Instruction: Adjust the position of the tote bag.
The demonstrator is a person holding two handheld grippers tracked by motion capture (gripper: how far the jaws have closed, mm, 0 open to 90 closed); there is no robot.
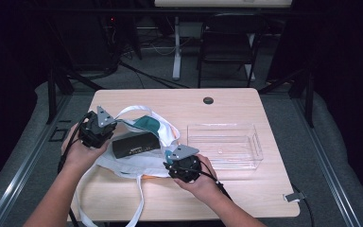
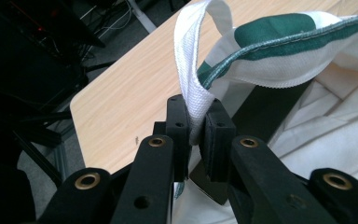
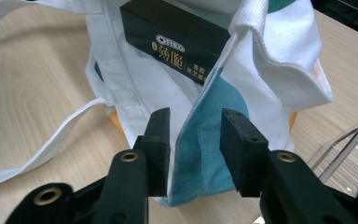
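Two grippers work the mouth of a white and green tote bag [image 1: 139, 156] lying at the near left of the table [image 1: 227, 101], a black snack box [image 1: 135, 144] still resting inside its opening. As a judgement, the bag is being held open so that the box can come out, perhaps toward the clear plastic bin [image 1: 227, 146] standing empty just right of the bag; the opening is under way, the removal not yet done. The left gripper [image 2: 196, 128] has its jaws closed tight on the white handle strap [image 2: 189, 56] where it meets the green-trimmed rim, lifting that side. The right gripper [image 3: 193, 140] stands at a moderate gape, its jaws astride the teal inner face of the bag's near edge [image 3: 205, 154]; whether the pads already touch the cloth cannot be told. In the right gripper view the box [image 3: 177, 39] lies just beyond that fold, label up. A loose strap [image 1: 139, 198] trails off the table's near edge
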